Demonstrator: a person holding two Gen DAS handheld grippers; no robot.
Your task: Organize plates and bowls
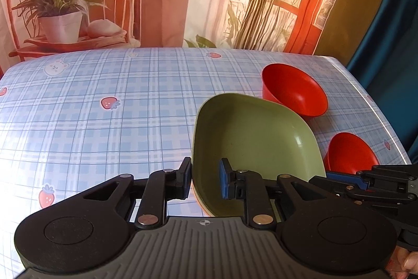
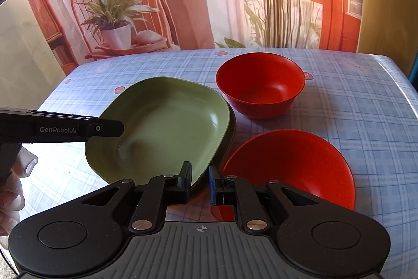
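Note:
A green square plate [image 1: 250, 148] [image 2: 162, 127] is held tilted over the table, and a second plate's dark rim [image 2: 231, 132] shows under its right edge. My left gripper [image 1: 205, 178] straddles the plate's near-left rim, one finger outside and one inside, with a gap showing. My right gripper [image 2: 199, 183] pinches the near-right rim of the green plates; it also shows in the left wrist view [image 1: 347, 181]. Two red bowls stand on the table: one far [image 1: 295, 92] [image 2: 261, 88], one near [image 1: 350, 153] [image 2: 295, 166] right beside my right gripper.
The table [image 1: 104, 122] [image 2: 365, 122] has a blue plaid cloth with strawberries. Its right edge [image 1: 378, 117] is close to the bowls. A printed backdrop with a chair and plant hangs behind. A person's hand [image 2: 10, 190] holds the left gripper.

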